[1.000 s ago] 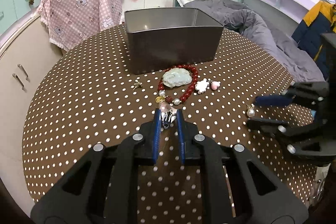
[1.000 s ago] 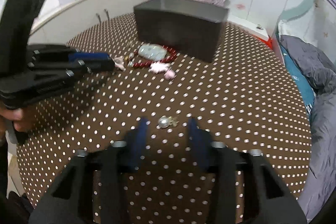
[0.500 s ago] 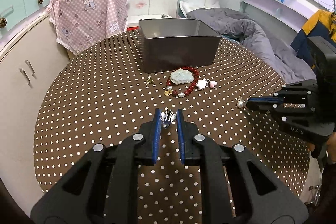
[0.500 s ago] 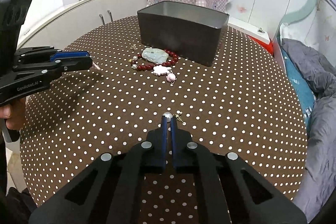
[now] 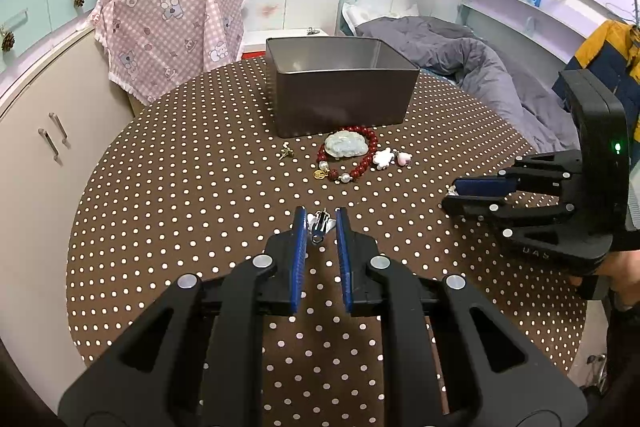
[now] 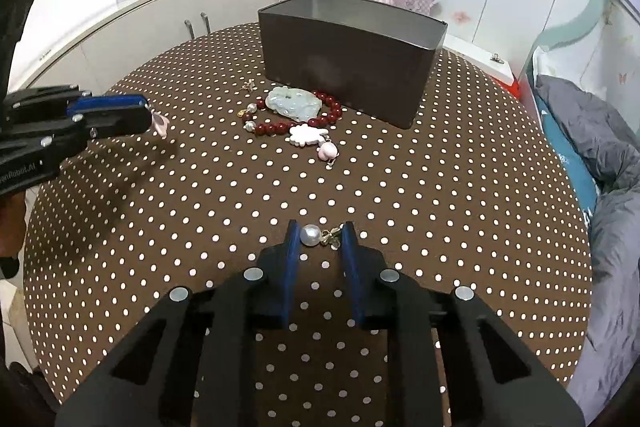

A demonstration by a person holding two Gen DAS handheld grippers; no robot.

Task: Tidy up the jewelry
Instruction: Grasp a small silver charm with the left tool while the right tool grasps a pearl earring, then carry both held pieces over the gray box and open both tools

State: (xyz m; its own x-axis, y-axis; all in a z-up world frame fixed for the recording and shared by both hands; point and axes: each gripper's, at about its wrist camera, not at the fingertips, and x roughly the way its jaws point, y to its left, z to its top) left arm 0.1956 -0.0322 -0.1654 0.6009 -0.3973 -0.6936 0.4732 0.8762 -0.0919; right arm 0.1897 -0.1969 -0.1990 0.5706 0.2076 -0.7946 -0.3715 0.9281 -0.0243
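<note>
Left claw (image 6: 150,117) charm's pink side

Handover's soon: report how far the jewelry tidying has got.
Done: nothing shows in the tin. In hand: left tongs grip a small charm; right tongs, jaws opening, straddle a pearl earring. Remaining: bead bracelet, jade pendant, white charm, gold stud on the table.

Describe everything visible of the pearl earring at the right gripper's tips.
The pearl earring is a round, glossy white bead joined to a small gold-toned metal fitting on its right. It lies between the fingers of the right gripper, whose jaws are opening; whether it rests on the dotted tablecloth or is lifted is unclear. In the left wrist view only a glint shows.
</note>
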